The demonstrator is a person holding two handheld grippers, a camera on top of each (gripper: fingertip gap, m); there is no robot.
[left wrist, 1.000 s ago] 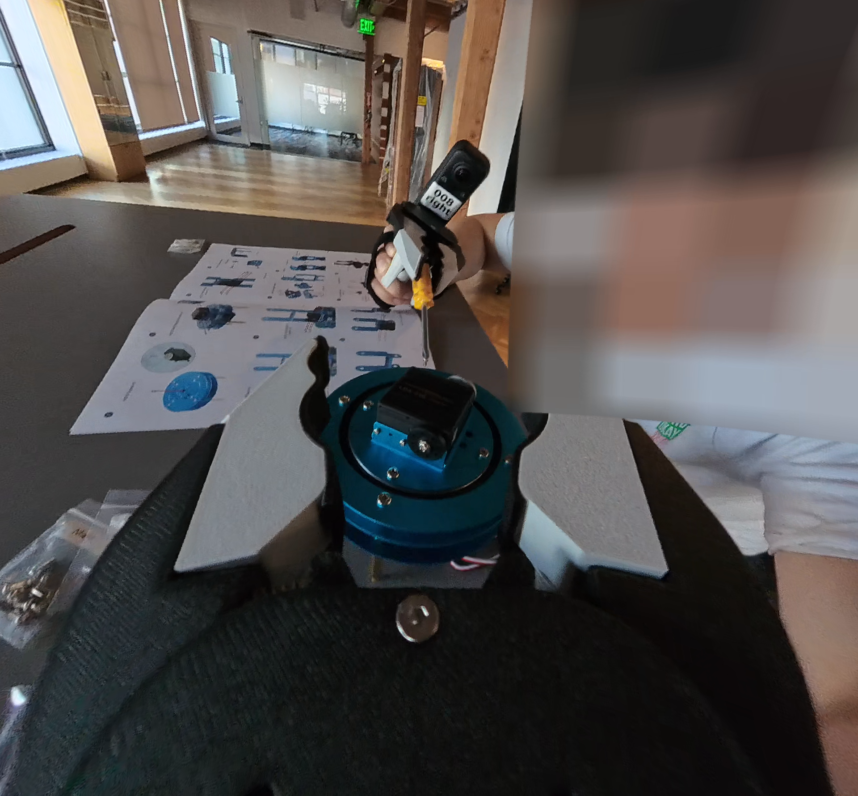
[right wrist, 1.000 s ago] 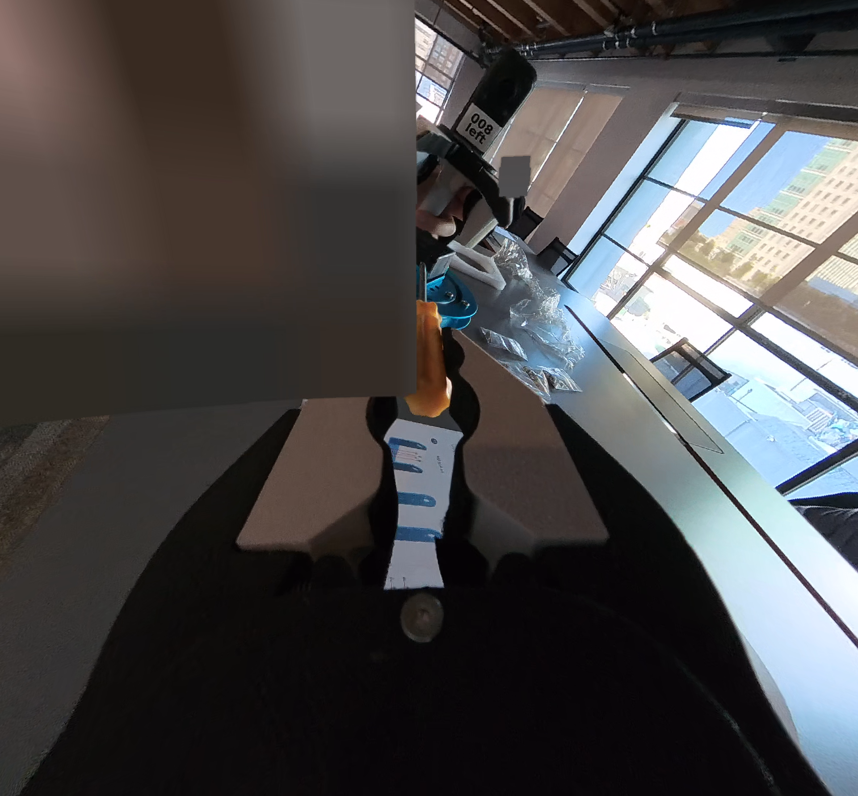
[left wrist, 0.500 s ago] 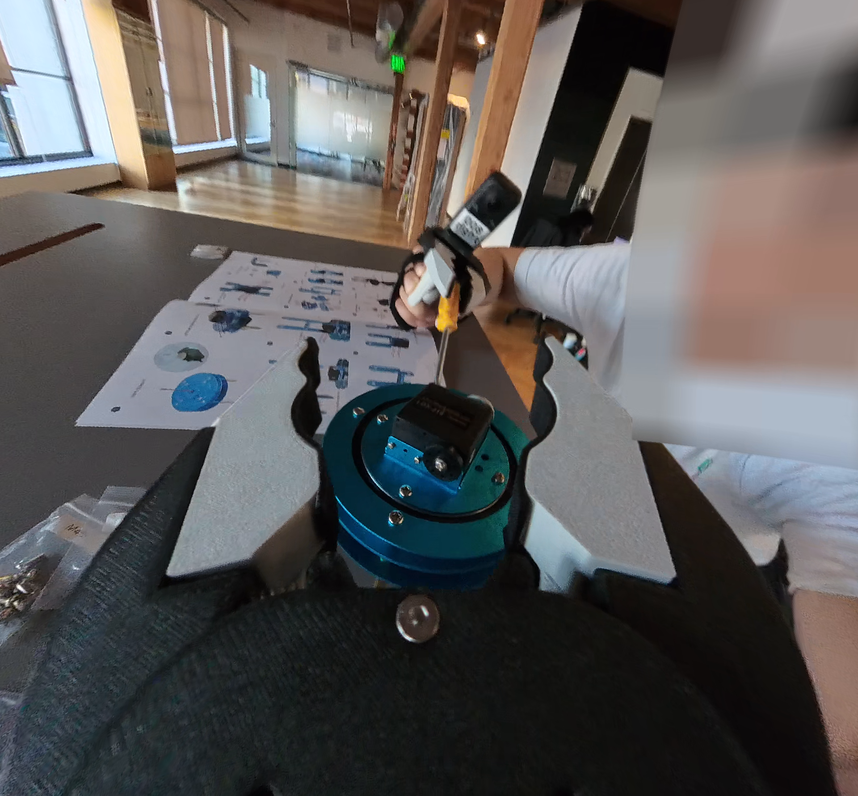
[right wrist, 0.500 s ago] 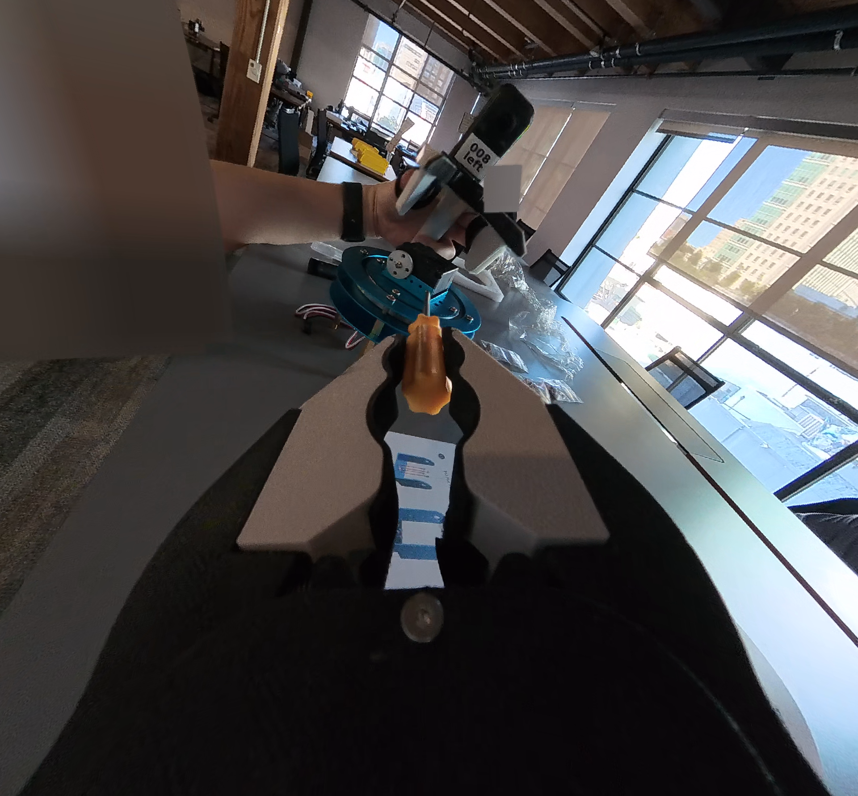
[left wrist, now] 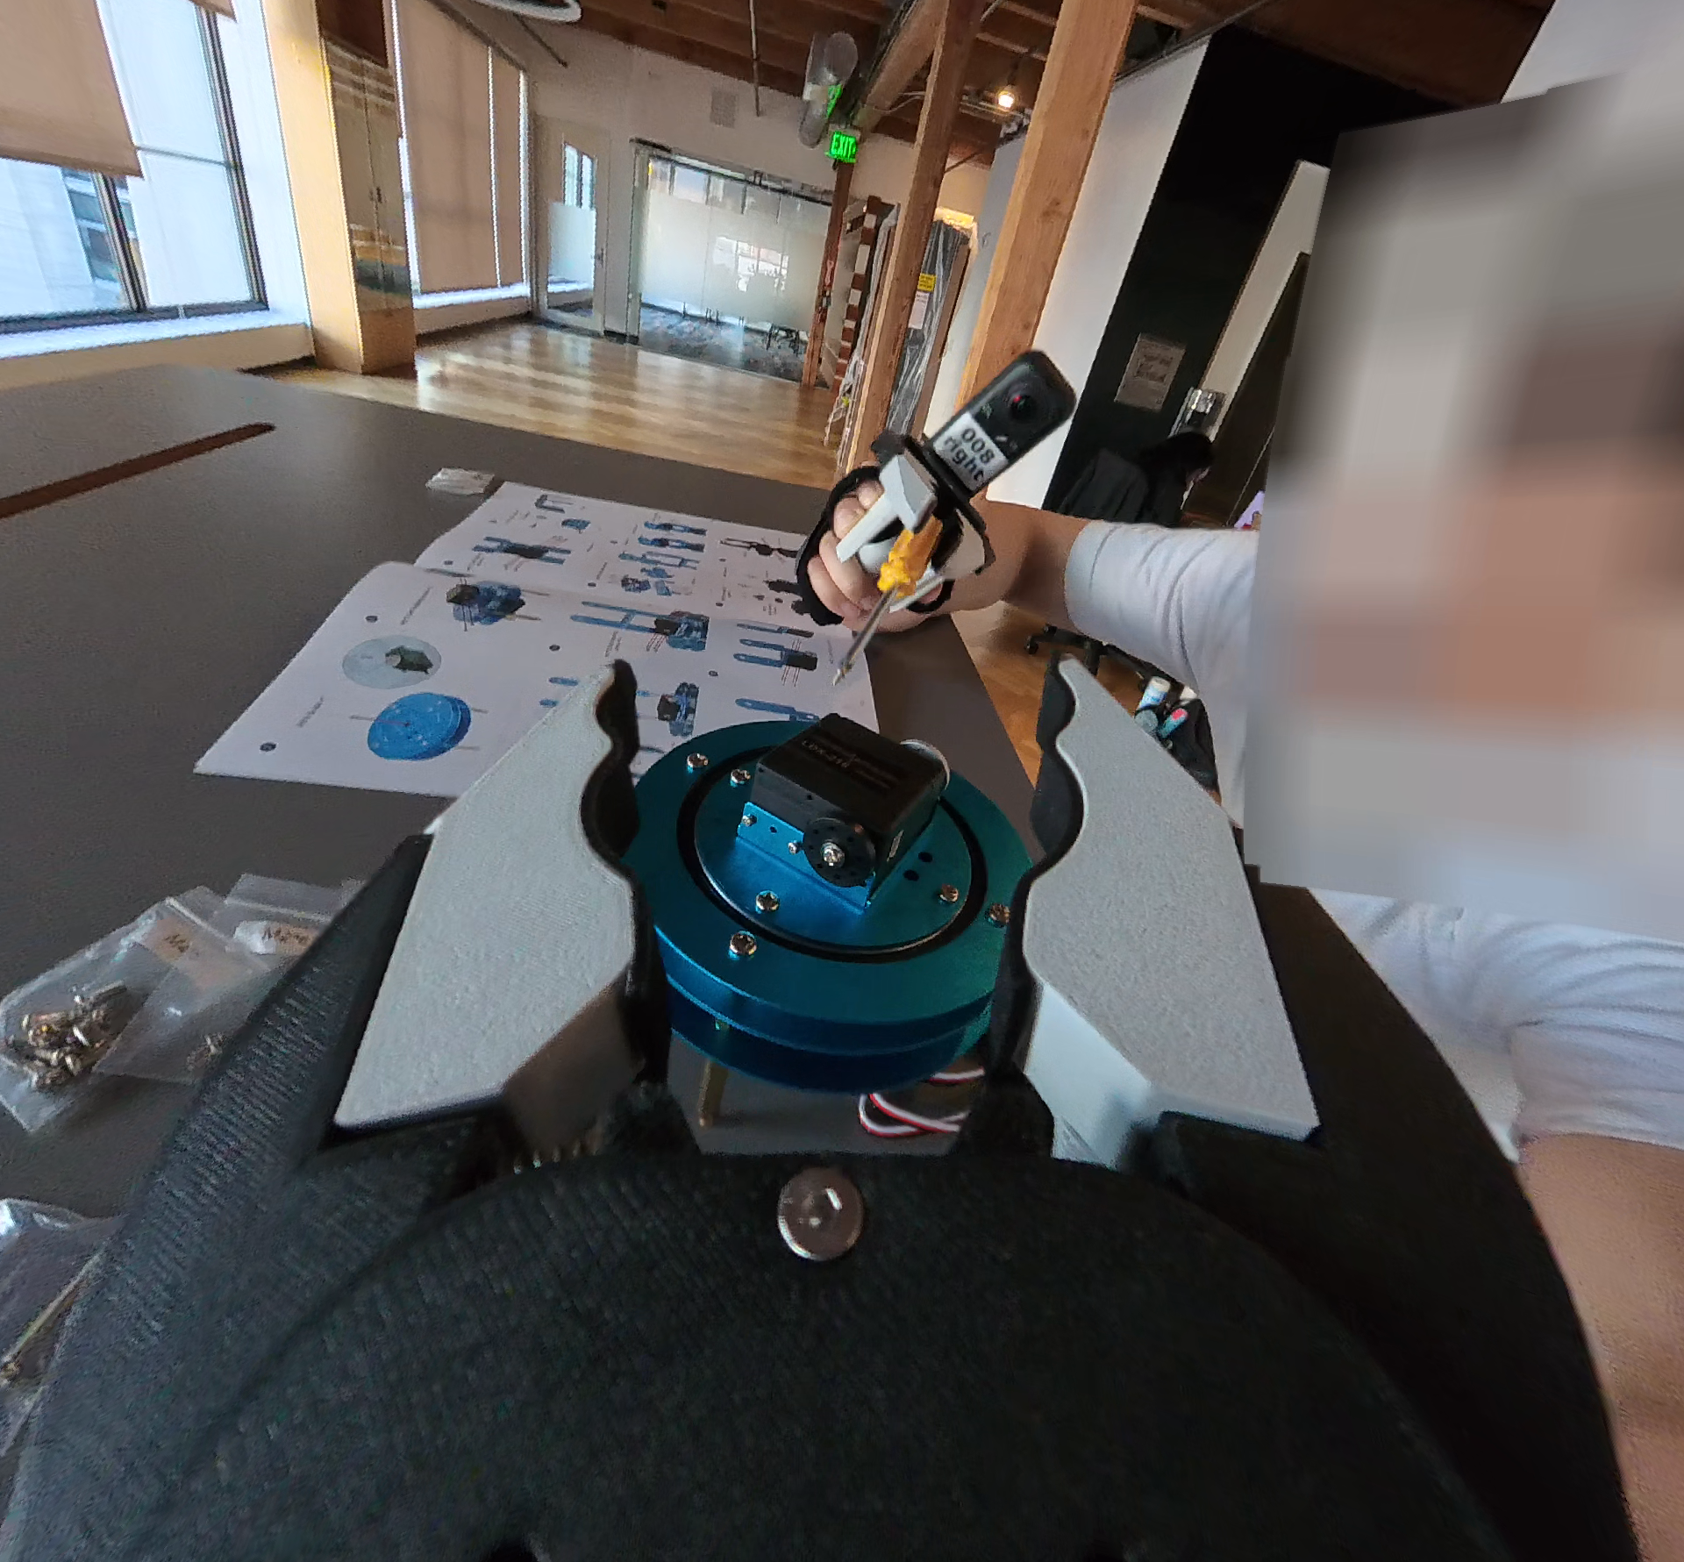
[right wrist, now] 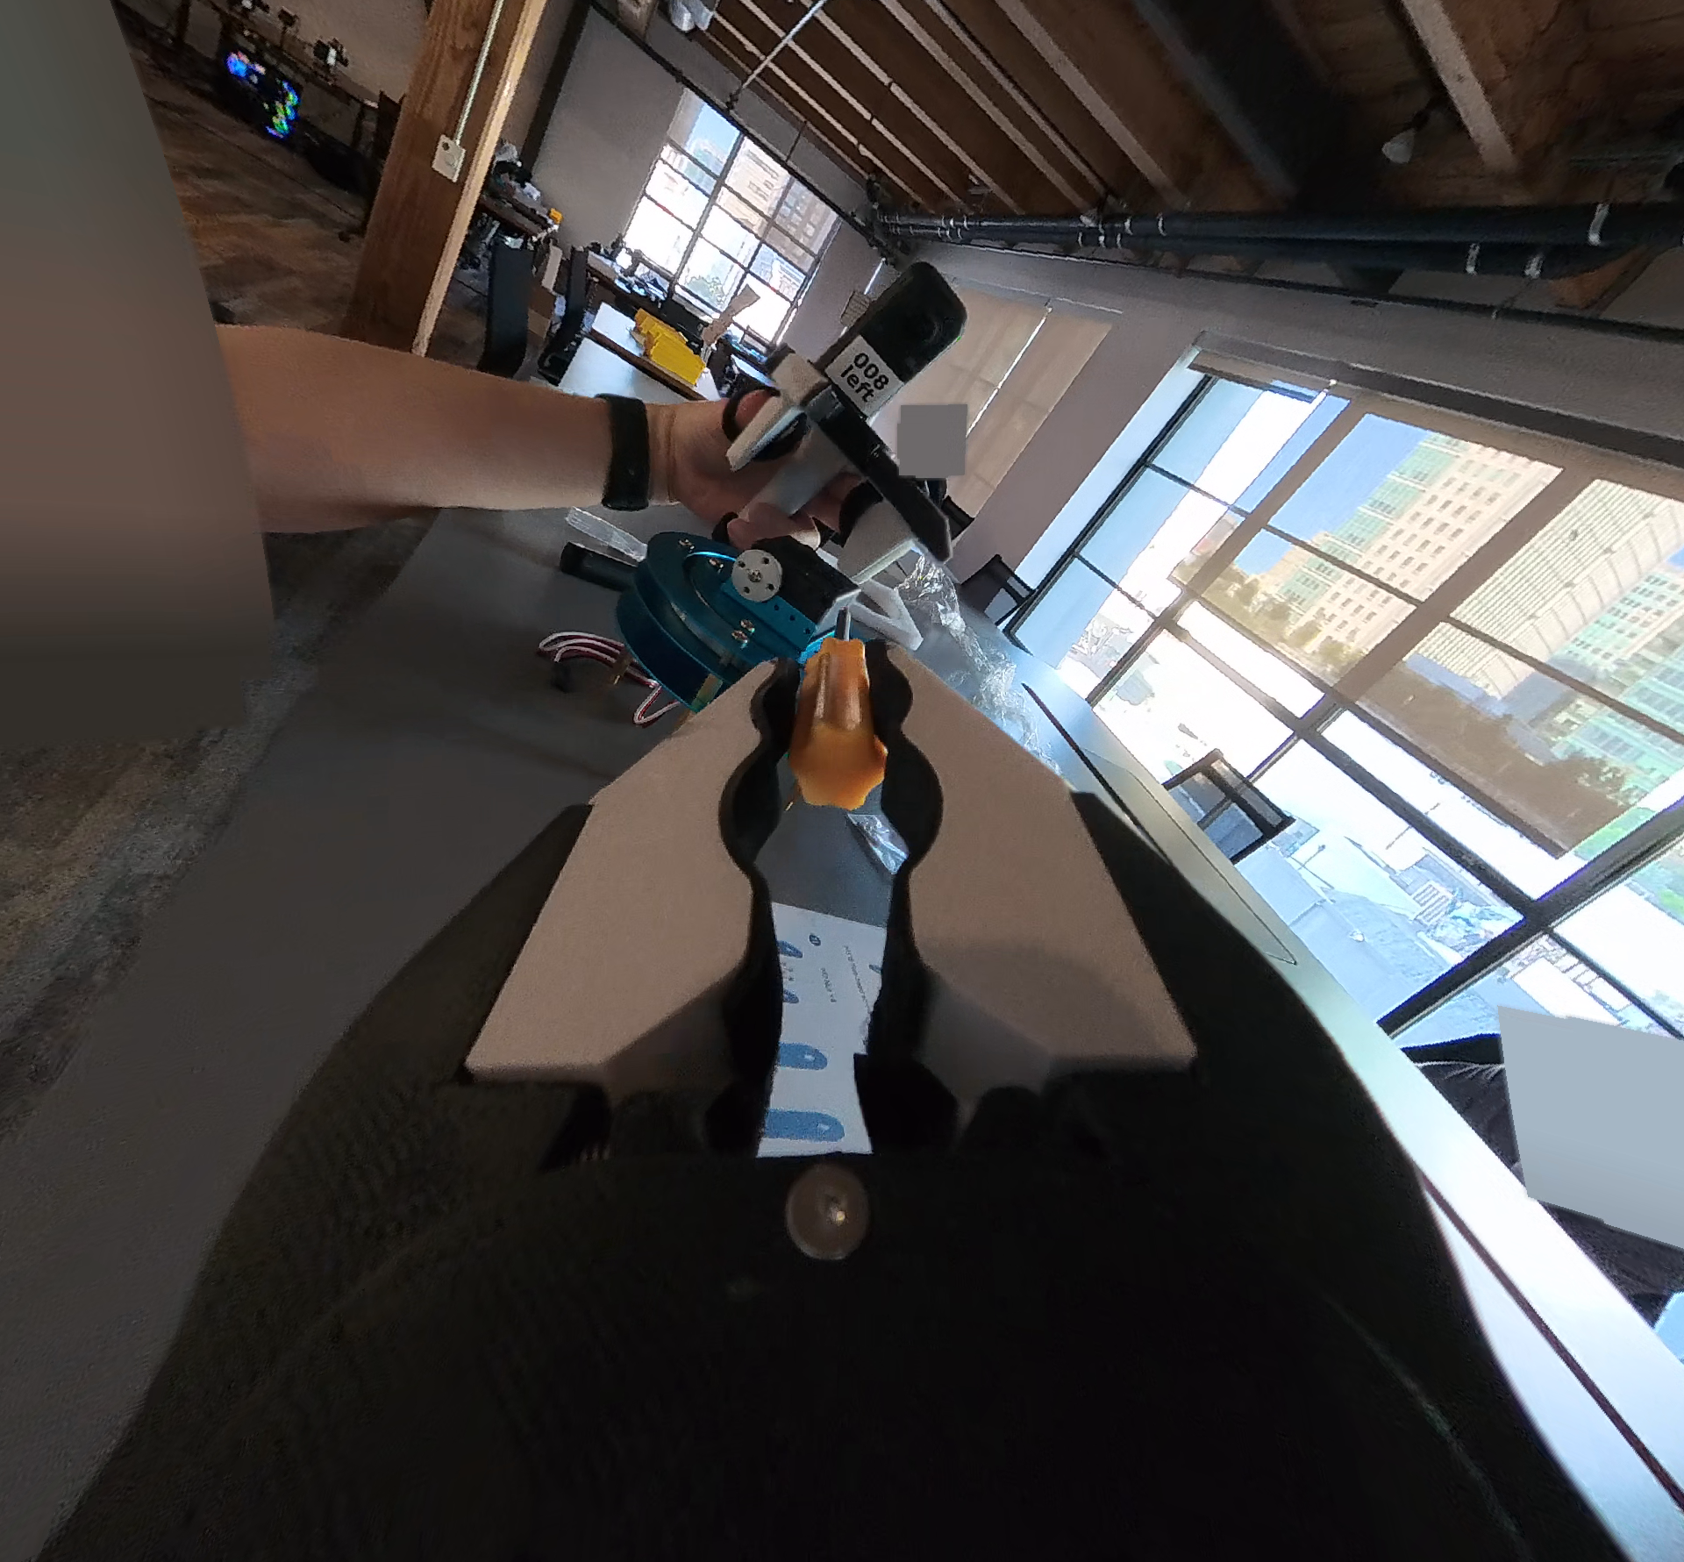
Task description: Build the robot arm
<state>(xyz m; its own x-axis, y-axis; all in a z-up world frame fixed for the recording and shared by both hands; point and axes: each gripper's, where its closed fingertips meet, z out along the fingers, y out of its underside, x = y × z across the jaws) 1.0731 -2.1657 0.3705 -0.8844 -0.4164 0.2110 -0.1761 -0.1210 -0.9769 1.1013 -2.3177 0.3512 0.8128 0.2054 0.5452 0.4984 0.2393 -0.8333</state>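
My left gripper (left wrist: 840, 694) is shut on a blue round metal base (left wrist: 820, 962) with a black servo (left wrist: 852, 794) bolted on top. It holds the base tilted above the dark table (left wrist: 182, 571). Red and white wires (left wrist: 911, 1108) hang under it. My right gripper (right wrist: 834, 680) is shut on the orange handle of a small screwdriver (right wrist: 834, 739). In the left wrist view the right gripper (left wrist: 898, 534) is behind the base, and the screwdriver (left wrist: 873, 607) slants down, its tip over the edge of an open manual (left wrist: 510, 653). The right wrist view shows the left gripper (right wrist: 820, 507) over the base (right wrist: 693, 621).
Clear bags of screws (left wrist: 109, 1017) lie at the left of the table. More plastic bags (right wrist: 957, 634) lie beyond the base in the right wrist view. The table edge runs just right of the manual. A person's white sleeve (left wrist: 1157, 589) and arms are close by. The tips of one gripper are about 15 cm away from the tips of the other.
The right gripper has drawn the screwdriver back from the servo and tilted it over the manual. The left gripper has tipped the base, so the servo's shaft faces its camera more.
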